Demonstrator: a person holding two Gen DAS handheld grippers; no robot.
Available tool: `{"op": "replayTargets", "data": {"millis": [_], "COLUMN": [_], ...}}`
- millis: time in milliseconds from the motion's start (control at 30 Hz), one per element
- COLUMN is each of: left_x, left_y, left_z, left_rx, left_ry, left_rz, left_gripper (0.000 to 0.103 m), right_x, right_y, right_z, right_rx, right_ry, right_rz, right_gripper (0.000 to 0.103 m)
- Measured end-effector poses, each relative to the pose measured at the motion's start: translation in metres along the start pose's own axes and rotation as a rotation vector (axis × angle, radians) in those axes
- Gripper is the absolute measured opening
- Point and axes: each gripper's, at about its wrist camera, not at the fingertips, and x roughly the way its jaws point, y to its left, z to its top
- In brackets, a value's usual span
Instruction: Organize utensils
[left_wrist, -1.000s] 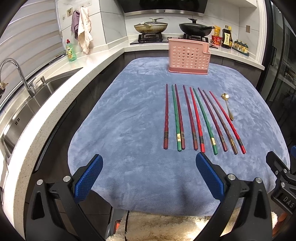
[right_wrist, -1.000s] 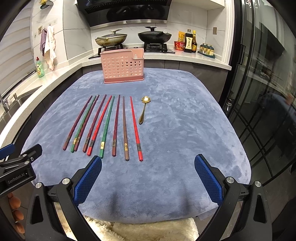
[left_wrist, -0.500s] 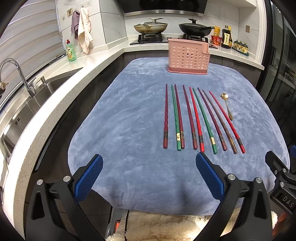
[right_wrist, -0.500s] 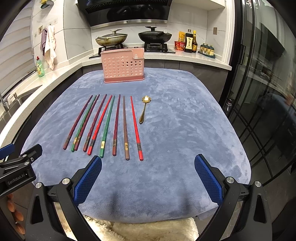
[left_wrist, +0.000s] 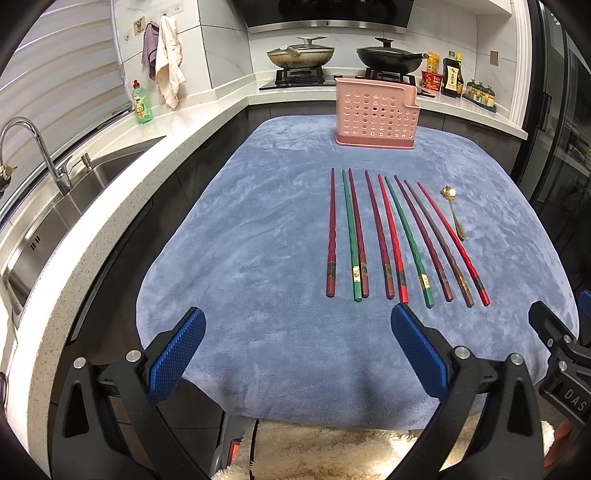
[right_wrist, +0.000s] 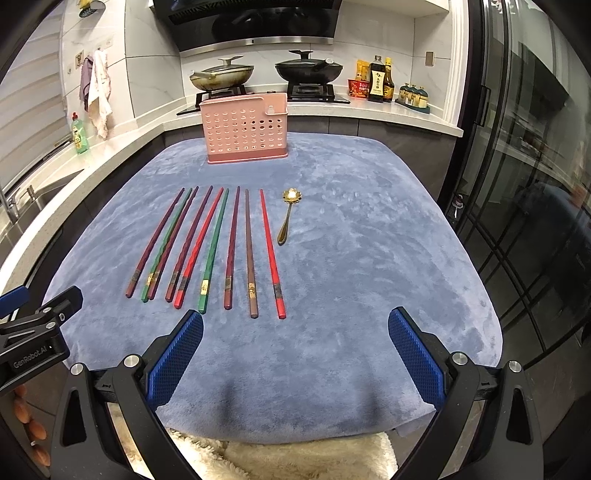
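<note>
Both grippers, left gripper (left_wrist: 297, 354) and right gripper (right_wrist: 295, 354), hover spread wide and empty over the blue cloth's (right_wrist: 369, 258) near edge. Beyond: nine chopsticks (right_wrist: 207, 251) in a row, gold spoon (right_wrist: 287, 218) just right, pink holder (right_wrist: 245, 129) upright behind.

Both grippers, left (left_wrist: 297, 354) and right (right_wrist: 295, 350), share black angular frames with triangular cut-outs, silver screws and blue diamond-textured pads (right_wrist: 176, 360). White lettering "GenRobot.AI" marks the left gripper's body in the right wrist view.

Evenly bright, sharp; fisheye bending, dark corners.
</note>
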Motion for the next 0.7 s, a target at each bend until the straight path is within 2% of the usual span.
{"op": "replayTargets", "data": {"millis": [533, 700], "left_x": [0.000, 0.014], "left_y": [0.002, 0.016], "left_z": [0.001, 0.006], "left_rx": [-0.003, -0.060], "left_ry": [0.000, 0.038], "left_rz": [-0.004, -0.012], "left_gripper": [0.096, 0.096], "right_x": [-0.001, -0.001], "right_y": [0.000, 0.002], "right_z": [0.000, -0.002], "right_rx": [-0.001, -0.017], "right_ry": [-0.002, 0.001], "right_rz": [-0.006, -0.011], "right_gripper": [0.096, 0.096]}}
